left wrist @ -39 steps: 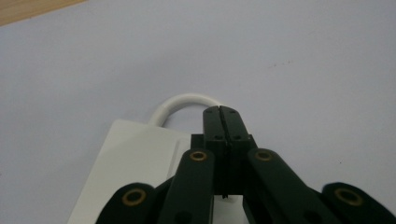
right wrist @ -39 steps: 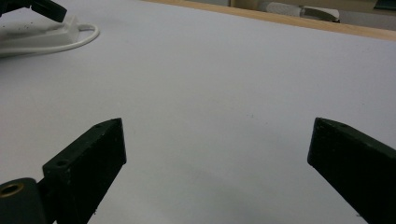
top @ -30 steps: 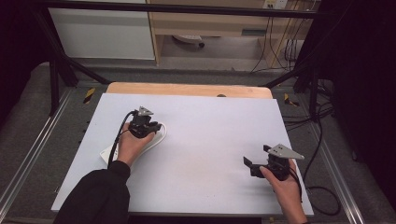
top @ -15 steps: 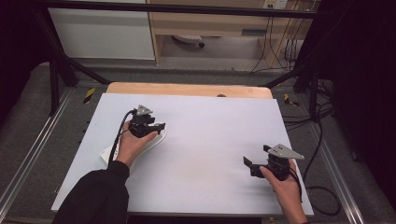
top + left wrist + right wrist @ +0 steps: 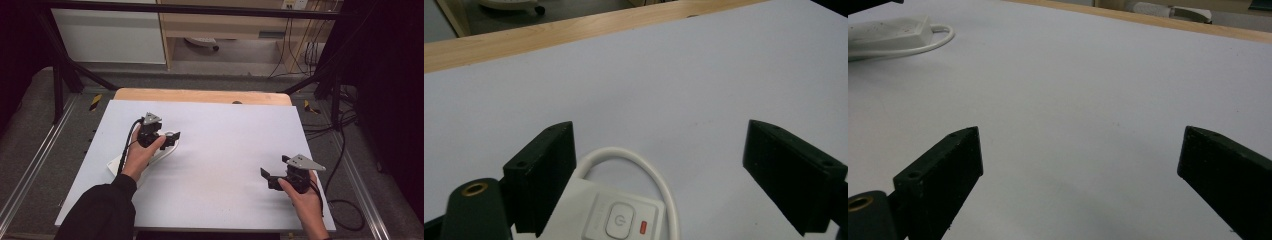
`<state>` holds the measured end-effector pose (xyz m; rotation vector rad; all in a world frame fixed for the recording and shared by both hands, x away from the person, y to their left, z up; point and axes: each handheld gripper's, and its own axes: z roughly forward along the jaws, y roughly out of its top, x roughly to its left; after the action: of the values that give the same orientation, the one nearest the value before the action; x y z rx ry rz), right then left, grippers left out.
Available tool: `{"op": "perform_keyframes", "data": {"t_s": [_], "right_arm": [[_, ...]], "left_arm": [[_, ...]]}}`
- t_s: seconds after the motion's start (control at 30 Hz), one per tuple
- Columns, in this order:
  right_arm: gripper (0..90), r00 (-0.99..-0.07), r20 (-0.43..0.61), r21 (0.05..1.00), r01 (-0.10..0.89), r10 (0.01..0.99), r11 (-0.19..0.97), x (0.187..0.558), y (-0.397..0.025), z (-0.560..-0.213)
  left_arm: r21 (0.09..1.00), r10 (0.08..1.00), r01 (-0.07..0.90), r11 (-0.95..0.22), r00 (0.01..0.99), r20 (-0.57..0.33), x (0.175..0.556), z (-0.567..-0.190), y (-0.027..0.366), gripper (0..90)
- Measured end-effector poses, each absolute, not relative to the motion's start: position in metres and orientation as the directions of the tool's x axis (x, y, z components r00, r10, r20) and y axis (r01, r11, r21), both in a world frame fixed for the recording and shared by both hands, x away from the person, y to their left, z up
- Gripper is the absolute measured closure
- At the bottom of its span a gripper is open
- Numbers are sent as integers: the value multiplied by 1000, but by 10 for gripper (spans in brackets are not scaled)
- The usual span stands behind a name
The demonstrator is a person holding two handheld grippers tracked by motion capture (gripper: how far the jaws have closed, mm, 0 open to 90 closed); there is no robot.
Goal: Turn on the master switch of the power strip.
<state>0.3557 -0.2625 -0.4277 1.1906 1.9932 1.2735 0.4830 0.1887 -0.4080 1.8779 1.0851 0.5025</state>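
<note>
Shifted slightly right, the left gripper point(image 5: 167, 137) hovers open-fingered over a half-hidden, probably power strip point(image 5: 621, 220); right gripper point(image 5: 268, 176) open.

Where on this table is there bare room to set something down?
The white table top is bare across its middle, between the left gripper and the right gripper, and along the far strip up to the wooden edge. The one crowded spot is the left side, where the power strip and its looped cord lie under the left gripper.

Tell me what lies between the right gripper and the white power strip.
Nothing: in the high view, bare white table separates the right gripper from the power strip; the right gripper view shows the same.
</note>
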Motion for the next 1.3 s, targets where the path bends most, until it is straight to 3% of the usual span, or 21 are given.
{"op": "perform_keyframes", "data": {"t_s": [0.23,0.37,0.67,1.3], "right_arm": [[47,-501,47,894,406,864,188,356,-263,-428],[47,-501,50,894,408,864,185,356,-262,-428],[45,-502,45,893,407,863,190,356,-262,-428],[45,-499,49,892,412,865,187,356,-261,-429]], "left_arm": [[852,843,462,-245,536,-49,474,-404,189,137],[851,829,467,-242,554,-69,468,-401,189,74],[879,808,422,-221,585,-77,448,-392,197,82],[907,837,389,-163,540,-82,399,-378,255,84]]}}
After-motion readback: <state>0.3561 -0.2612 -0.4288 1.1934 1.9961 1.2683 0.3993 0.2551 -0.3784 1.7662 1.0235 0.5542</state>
